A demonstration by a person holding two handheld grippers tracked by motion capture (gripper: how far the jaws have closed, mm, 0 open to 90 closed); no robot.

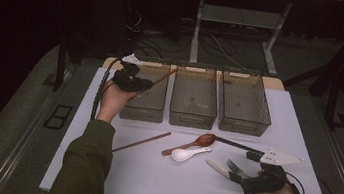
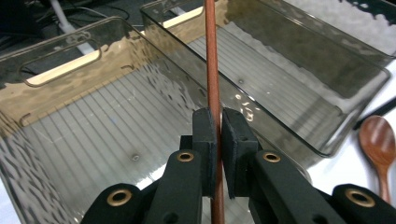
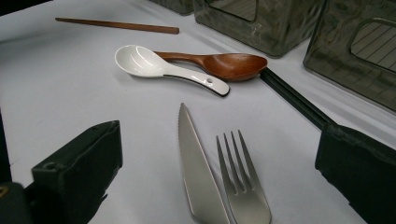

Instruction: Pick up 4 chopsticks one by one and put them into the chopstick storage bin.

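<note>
My left gripper [image 1: 145, 84] [image 2: 218, 116] is shut on a brown chopstick [image 1: 163, 77] [image 2: 212, 60]. It holds the stick above the left smoky plastic bin [image 1: 141, 113] [image 2: 70, 140], and the stick slants up toward the middle bin [image 1: 192, 120] [image 2: 299, 65]. Near the table's front right, my right gripper [image 1: 246, 172] [image 3: 217, 154] is open. A steel knife [image 1: 217, 168] [image 3: 196, 177] and a steel fork [image 1: 235, 166] [image 3: 243, 186] lie side by side on the table between its jaws, and the jaws stand apart from them.
A second brown chopstick [image 1: 141, 142] [image 3: 116, 24], a white spoon [image 1: 186, 154] [image 3: 159, 65], a wooden spoon [image 1: 199, 141] [image 3: 229, 64] and a black chopstick [image 1: 232, 144] [image 3: 294, 98] lie on the white table [image 1: 159, 181]. A third bin [image 1: 242, 127] stands at the back right.
</note>
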